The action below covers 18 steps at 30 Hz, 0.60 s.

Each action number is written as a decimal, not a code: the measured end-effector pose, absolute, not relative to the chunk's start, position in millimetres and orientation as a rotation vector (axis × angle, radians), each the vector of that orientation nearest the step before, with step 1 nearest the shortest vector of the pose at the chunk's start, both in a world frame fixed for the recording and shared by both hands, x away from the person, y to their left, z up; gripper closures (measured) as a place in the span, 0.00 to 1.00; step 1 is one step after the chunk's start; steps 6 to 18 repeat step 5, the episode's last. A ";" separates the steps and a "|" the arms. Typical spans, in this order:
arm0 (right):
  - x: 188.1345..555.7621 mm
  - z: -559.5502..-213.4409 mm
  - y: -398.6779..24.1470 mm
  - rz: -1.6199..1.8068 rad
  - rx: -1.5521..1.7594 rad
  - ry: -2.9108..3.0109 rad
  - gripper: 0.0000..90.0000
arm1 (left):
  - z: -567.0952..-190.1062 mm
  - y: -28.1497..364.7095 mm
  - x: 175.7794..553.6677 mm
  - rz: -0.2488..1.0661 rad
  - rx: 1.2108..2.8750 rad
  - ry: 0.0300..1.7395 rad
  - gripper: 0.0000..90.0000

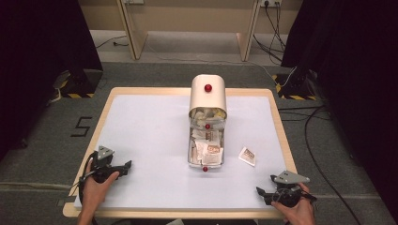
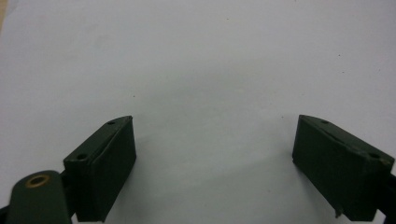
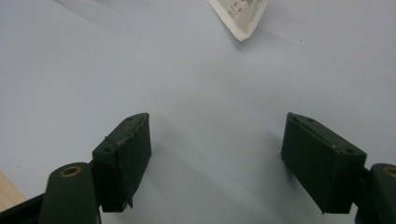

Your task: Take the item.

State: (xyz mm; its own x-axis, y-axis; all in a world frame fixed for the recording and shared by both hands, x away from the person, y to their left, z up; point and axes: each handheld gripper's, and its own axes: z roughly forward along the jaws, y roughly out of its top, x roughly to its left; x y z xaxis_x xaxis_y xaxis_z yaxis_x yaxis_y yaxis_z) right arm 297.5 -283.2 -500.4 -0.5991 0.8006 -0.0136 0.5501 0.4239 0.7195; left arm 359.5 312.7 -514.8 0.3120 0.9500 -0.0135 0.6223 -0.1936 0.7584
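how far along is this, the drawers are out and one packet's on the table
Done: the cream cabinet's drawers are pulled out, full of packets. One packet lies loose on the white table, right of them. In hand: nothing; left gripper and right gripper are open and empty near the front edge. Left, probably: stowing that packet and shutting the drawers.

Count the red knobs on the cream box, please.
3. One knob is on the box's top, one is on the upper drawer, and one is on the lower drawer. Others may be hidden.
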 end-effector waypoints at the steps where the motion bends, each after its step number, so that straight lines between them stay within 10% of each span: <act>1: 297.5 -500.4 -283.2 0.980 1.158 2.328 0.27 | -514.9 312.7 359.5 0.624 1.909 1.393 0.14; 18: 297.3 -500.5 -283.2 0.981 1.160 2.328 0.27 | -514.8 312.8 359.6 0.622 1.910 1.393 0.14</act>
